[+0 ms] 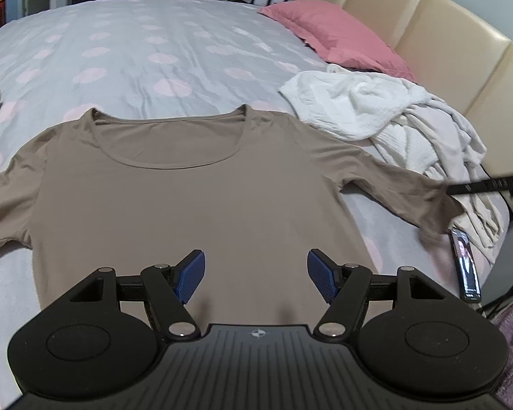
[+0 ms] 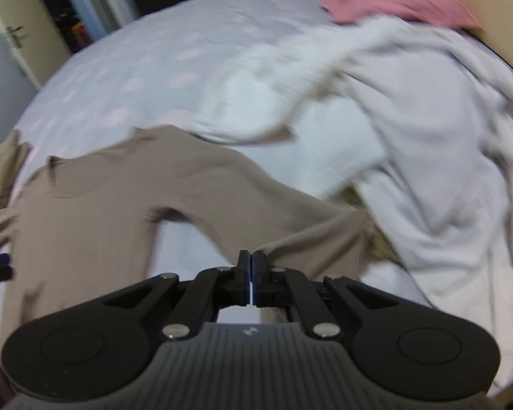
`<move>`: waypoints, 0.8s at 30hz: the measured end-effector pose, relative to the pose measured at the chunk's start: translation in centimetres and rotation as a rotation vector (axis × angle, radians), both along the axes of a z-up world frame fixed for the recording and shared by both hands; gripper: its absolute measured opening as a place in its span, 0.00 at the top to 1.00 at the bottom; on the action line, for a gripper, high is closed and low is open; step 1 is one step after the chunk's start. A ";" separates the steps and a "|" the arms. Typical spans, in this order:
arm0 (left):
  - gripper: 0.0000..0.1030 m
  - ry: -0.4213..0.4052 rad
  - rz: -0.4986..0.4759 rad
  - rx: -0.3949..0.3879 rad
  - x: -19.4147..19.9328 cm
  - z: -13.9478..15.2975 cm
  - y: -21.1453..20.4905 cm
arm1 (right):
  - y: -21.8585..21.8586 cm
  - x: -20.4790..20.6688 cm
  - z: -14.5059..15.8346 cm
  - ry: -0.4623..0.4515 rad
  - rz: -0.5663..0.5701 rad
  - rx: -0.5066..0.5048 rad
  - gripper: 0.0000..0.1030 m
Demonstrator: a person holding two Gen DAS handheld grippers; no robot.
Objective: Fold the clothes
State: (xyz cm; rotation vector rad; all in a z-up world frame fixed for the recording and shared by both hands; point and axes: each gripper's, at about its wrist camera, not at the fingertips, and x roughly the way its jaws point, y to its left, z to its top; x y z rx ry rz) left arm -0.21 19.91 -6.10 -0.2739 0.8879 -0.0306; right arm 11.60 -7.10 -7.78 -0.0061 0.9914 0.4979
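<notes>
A tan long-sleeved shirt (image 1: 195,198) lies flat, neckline away from me, on the dotted bed cover (image 1: 154,51). My left gripper (image 1: 256,276) hovers over the shirt's lower body, its blue pads wide apart with nothing between them, so it is open. My right gripper (image 2: 252,259) is shut on the cuff of the shirt's right sleeve (image 2: 290,225), which rises slightly off the bed. In the left wrist view that gripper (image 1: 449,191) enters from the right edge at the sleeve end (image 1: 403,188). The right wrist view is motion-blurred.
A heap of white and cream clothes (image 1: 376,109) lies right of the shirt, close to the held sleeve. A pink pillow (image 1: 335,34) leans on the cream headboard (image 1: 444,34). A lit phone (image 1: 467,266) lies at the bed's right edge. Another tan garment (image 2: 0,164) sits far left.
</notes>
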 end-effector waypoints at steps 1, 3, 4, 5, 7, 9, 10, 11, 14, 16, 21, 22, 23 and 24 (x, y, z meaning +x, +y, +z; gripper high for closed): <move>0.37 -0.005 -0.015 0.001 0.0 0.1 -0.4 | 1.1 -0.1 0.4 -0.005 0.026 0.009 0.99; 0.37 -0.015 -0.046 0.005 0.0 0.2 -1.1 | 3.3 -0.4 0.8 -0.009 0.078 0.014 0.99; 0.37 -0.022 -0.067 0.009 0.2 0.3 -1.7 | 4.3 -0.6 0.9 -0.008 0.103 0.013 0.99; 0.37 -0.028 -0.089 0.013 0.3 0.3 -2.2 | 5.3 -0.7 0.9 -0.006 0.127 0.012 0.99; 0.37 -0.044 -0.133 0.021 0.6 0.3 -3.5 | 7.0 -0.9 0.6 0.010 0.164 0.014 0.99; 0.37 -0.051 -0.176 0.027 1.1 0.0 -4.6 | 8.6 -1.1 0.3 0.029 0.199 0.017 0.99; 0.38 -0.055 -0.197 0.032 1.3 -0.2 -5.2 | 9.4 -1.2 0.1 0.038 0.217 0.019 0.99; 0.38 -0.058 -0.218 0.038 1.5 -0.4 -5.8 | 10.2 -1.3 0.0 0.047 0.234 0.020 0.99; 0.38 -0.063 -0.273 0.049 2.1 -0.9 -7.4 | 12.3 -1.7 -0.2 0.065 0.279 0.028 0.99; 0.38 -0.075 -0.304 0.060 2.5 -1.2 -8.4 | 13.6 -1.7 -0.5 0.079 0.303 0.033 0.99; 0.38 -0.088 -0.311 0.038 3.7 -2.4 -9.7 | 15.8 -1.6 -1.2 0.105 0.343 0.030 0.99; 0.38 -0.087 -0.300 0.030 4.1 -2.6 -9.9 | 16.1 -1.5 -1.4 0.114 0.345 0.030 0.99; 0.38 -0.085 -0.289 0.017 4.5 -2.8 -9.9 | 16.2 -1.5 -1.6 0.120 0.347 0.029 0.99; 0.38 -0.082 -0.277 0.005 4.8 -2.9 -9.9 | 16.4 -1.4 -1.8 0.124 0.348 0.026 0.99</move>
